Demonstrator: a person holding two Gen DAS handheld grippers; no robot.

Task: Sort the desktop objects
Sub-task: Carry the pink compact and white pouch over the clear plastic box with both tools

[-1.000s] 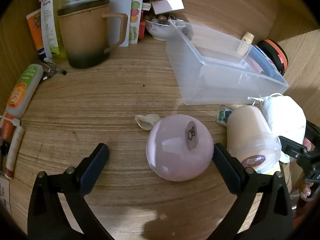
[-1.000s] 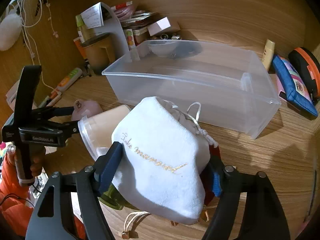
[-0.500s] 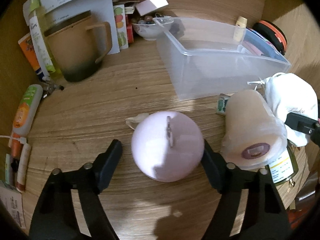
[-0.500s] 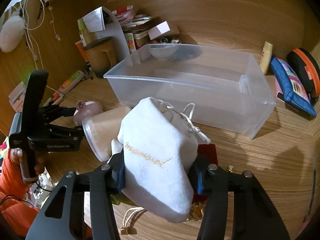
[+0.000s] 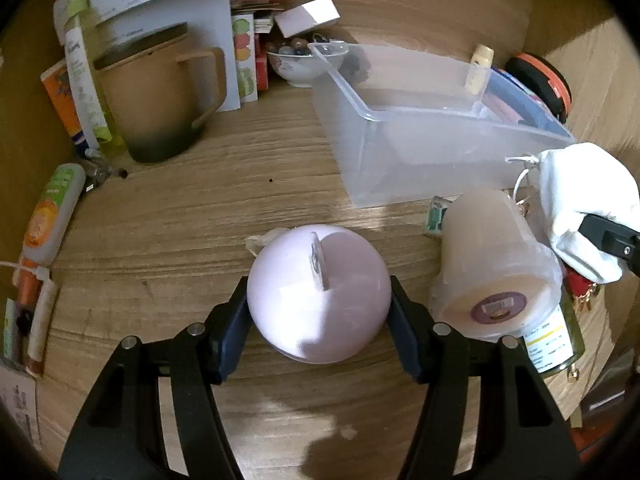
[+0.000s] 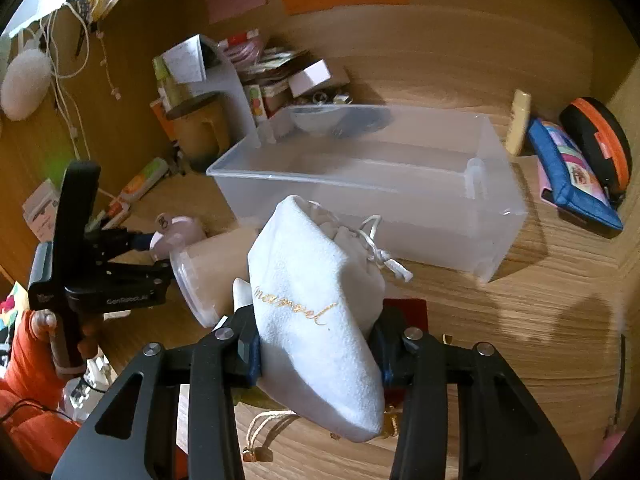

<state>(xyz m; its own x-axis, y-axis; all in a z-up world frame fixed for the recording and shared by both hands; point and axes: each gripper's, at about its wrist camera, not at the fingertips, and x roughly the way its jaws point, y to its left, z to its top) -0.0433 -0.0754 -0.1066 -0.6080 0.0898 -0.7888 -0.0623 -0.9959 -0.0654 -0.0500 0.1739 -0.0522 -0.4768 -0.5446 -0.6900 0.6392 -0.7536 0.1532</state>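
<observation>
The pink round case (image 5: 319, 298), on the near desk (image 5: 200, 216), is clamped by the just-closed left gripper (image 5: 319, 316). The white drawstring pouch (image 6: 316, 312), near the clear plastic bin (image 6: 496, 216), is squeezed by the right gripper (image 6: 316, 354), also just closed.

A clear plastic bin (image 5: 420, 136) sits mid-desk. Left of it stands a tan mug (image 5: 160, 96); before it, a round pink case (image 5: 320, 296) and white drawstring pouch (image 6: 320, 300).

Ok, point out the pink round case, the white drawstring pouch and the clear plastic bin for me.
pink round case (image 5: 320, 296), left wrist view, middle of its lid.
white drawstring pouch (image 6: 316, 304), right wrist view, on the gold lettering.
clear plastic bin (image 6: 400, 216), right wrist view, on its near wall.
</observation>
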